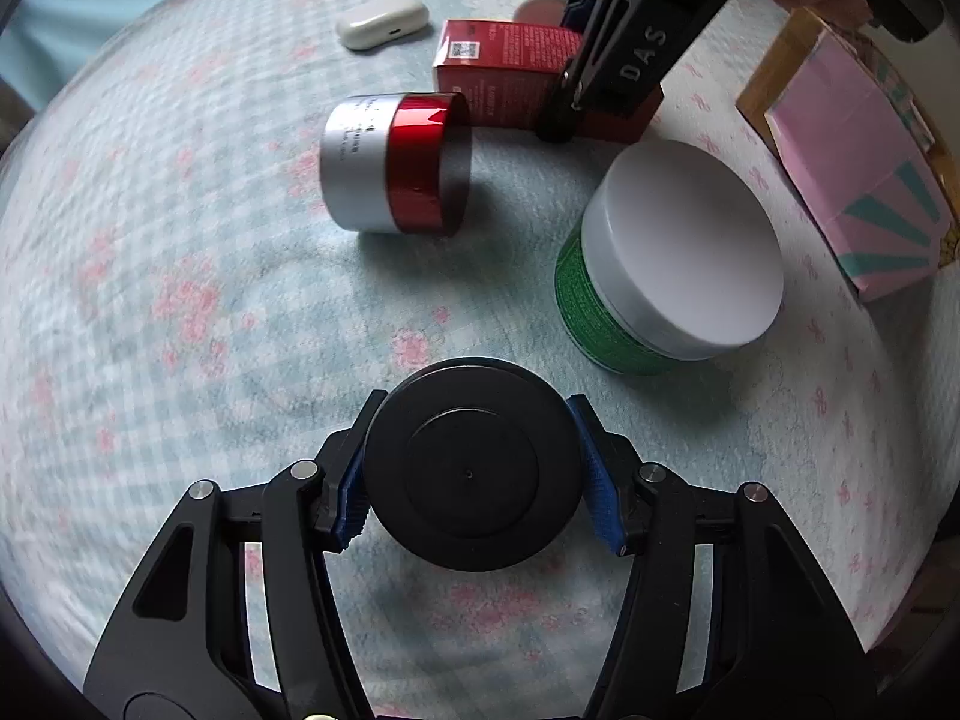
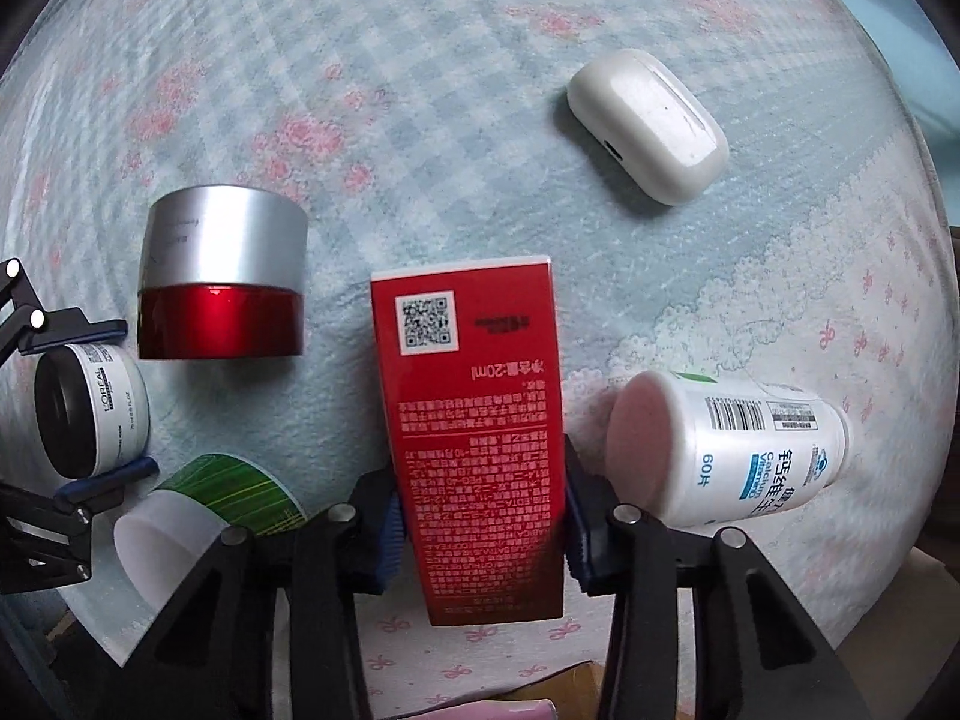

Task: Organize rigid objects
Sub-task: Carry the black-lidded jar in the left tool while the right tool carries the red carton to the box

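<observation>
My left gripper (image 1: 474,468) is shut on a small black-lidded jar (image 1: 474,462); the right wrist view shows that jar (image 2: 90,411) white-labelled at the far left. My right gripper (image 2: 480,510) is shut on a red carton (image 2: 474,420), which lies on the bedspread; the carton (image 1: 504,72) and that gripper (image 1: 606,60) appear at the top of the left wrist view. A red and silver jar (image 1: 396,165) lies on its side; it also shows in the right wrist view (image 2: 222,282). A green jar with a white lid (image 1: 672,252) stands right of centre.
A white earbud case (image 2: 648,126) lies farther off. A white vitamin bottle (image 2: 732,450) lies on its side right of the carton. A pink box (image 1: 858,162) stands at the right edge. The surface is a blue checked bedspread (image 1: 180,300) with pink flowers.
</observation>
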### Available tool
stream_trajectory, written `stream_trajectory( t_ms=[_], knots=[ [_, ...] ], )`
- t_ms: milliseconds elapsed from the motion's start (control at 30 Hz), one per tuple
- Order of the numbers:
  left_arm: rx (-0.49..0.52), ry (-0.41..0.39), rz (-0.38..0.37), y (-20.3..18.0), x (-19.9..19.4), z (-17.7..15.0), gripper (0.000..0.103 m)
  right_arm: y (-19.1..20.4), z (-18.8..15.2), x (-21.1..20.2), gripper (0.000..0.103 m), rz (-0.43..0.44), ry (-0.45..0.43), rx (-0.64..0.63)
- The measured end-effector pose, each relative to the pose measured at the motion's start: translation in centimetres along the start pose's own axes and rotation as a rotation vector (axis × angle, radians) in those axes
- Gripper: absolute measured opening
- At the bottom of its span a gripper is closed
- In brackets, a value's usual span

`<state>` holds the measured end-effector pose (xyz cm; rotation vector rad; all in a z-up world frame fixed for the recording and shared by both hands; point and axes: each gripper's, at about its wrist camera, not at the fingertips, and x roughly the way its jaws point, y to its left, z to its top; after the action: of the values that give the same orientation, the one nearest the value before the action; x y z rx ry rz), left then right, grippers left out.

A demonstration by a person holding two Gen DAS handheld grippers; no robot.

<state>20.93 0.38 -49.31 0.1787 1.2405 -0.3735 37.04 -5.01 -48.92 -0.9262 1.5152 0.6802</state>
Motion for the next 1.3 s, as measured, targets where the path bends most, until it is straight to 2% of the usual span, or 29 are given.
stream_trajectory(
  t_ms=[200,333,433,600,767,867,933,1033,1300],
  knots=[
    [-0.093,-0.020,0.004,2.0,-1.8,-1.1,0.054,1.1,1.6,-0.4,0.038,-0.045,0.009,0.027],
    [-0.135,-0.036,0.015,3.3,-3.4,-1.9,0.054,1.5,2.2,-1.5,0.038,-0.023,0.001,0.111],
    [-0.157,-0.045,0.032,4.2,-4.8,-1.8,0.054,2.0,2.7,-2.8,0.038,0.008,-0.036,0.181],
    [-0.209,-0.075,0.054,4.5,-8.9,-1.8,0.054,2.0,2.2,-6.6,0.038,0.080,-0.102,0.326],
    [-0.239,-0.118,0.065,5.4,-13.6,-0.9,0.054,2.6,0.9,-12.9,0.038,0.131,-0.192,0.430],
    [-0.241,-0.146,0.053,5.1,-16.2,0.1,0.054,2.9,-1.8,-16.7,0.038,0.157,-0.239,0.486],
    [-0.234,-0.162,0.036,4.7,-17.8,1.2,0.054,2.9,-6.1,-19.3,0.038,0.164,-0.264,0.516],
    [-0.225,-0.184,0.005,4.1,-20.3,2.6,0.054,2.9,-9.3,-22.4,0.038,0.174,-0.307,0.557],
    [-0.137,-0.236,-0.037,-0.3,-25.7,7.4,0.054,1.1,-17.3,-26.0,0.038,0.218,-0.395,0.678]
  ],
)
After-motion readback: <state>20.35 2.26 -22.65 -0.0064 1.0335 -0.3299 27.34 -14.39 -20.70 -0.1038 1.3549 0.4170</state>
